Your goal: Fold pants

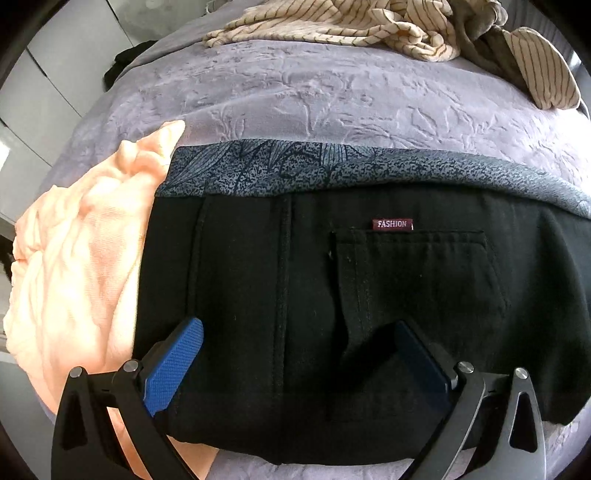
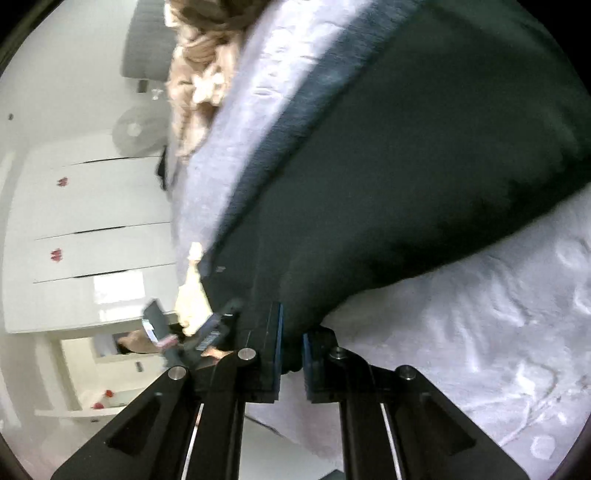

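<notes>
1. Two tongs work over one pair of black pants [image 1: 332, 295], which lies flat on a bed with a lilac embossed bedspread [image 1: 314, 96].
2. Left tongs [image 1: 295, 354] hover over the near part of the pants with the blue pads [image 1: 173, 362] spread wide and nothing between them.
3. On the pants, a back pocket [image 1: 417, 295] sits under a small maroon "FASHION" label [image 1: 392, 223], and a vertical seam runs left of the pocket.
4. Beyond the far edge of the pants, a grey-blue leaf-patterned garment [image 1: 295, 170] pokes out from beneath them.
5. Left of the pants, touching their edge, lies a crumpled peach cloth [image 1: 81, 266].
6. Far beyond the pants, at the bed's far side, a heap of cream striped clothing [image 1: 369, 26] is piled.
7. Right tongs [image 2: 291, 354] are nearly closed, pinching a corner of the pants; from that corner the black cloth fans out across the blurred right wrist view [image 2: 406, 147].
8. Left of the pants in that view stand a white cabinet with drawers [image 2: 92, 221] and a white fan [image 2: 135, 129], off the bed.
</notes>
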`<state>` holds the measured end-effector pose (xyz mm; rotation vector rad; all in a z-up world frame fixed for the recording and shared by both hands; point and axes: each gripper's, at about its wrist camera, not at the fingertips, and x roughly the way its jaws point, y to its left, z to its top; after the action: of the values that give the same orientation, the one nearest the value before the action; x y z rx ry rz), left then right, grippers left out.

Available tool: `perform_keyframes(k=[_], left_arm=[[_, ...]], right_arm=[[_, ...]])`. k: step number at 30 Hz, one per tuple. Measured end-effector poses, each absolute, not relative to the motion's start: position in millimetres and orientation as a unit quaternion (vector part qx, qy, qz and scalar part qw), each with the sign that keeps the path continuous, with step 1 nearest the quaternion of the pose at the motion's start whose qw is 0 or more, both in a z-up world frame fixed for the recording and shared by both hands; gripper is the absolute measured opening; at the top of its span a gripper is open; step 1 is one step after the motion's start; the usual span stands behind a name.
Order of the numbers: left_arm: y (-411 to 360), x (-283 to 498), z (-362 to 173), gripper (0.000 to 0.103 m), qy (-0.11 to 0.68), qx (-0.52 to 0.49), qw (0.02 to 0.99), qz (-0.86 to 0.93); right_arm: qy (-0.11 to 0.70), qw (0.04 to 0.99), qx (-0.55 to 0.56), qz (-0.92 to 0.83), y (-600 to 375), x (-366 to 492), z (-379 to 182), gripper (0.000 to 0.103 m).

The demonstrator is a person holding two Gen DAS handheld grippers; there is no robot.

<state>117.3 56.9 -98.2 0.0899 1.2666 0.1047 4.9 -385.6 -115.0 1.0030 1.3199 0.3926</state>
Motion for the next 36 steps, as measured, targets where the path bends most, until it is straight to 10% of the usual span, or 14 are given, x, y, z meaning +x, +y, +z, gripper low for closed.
perform_keyframes(k=[6,9,11,14,21,24,36], left_arm=[[56,117,-100,0.103,0.590,0.043,0.805,0.048],[56,117,-100,0.103,0.592,0.043,0.803,0.048],[55,116,-99,0.103,0.592,0.045,0.804,0.047],[54,116,-100,0.103,0.590,0.050,0.804,0.043],[46,113,-83,0.103,0.606,0.060,0.792,0.041],[23,104,-60,0.103,0.591,0.035,0.806,0.005],[-75,111,-109,0.103,0.623,0.062,0.779,-0.011]], right_arm=[[0.613,0.625,0.433,0.213,-349,-7,-149,0.060],[0.597,0.629,0.450,0.214,-339,-1,-161,0.059],[0.585,0.618,0.480,0.213,-338,9,-164,0.018],[0.577,0.626,0.473,0.225,-345,14,-141,0.015],[0.622,0.626,0.444,0.157,-396,-21,-140,0.029],[0.559,0.692,0.445,0.105,-468,-19,-99,0.058],[0.426,0.751,0.490,-0.122,-707,-16,-88,0.058]])
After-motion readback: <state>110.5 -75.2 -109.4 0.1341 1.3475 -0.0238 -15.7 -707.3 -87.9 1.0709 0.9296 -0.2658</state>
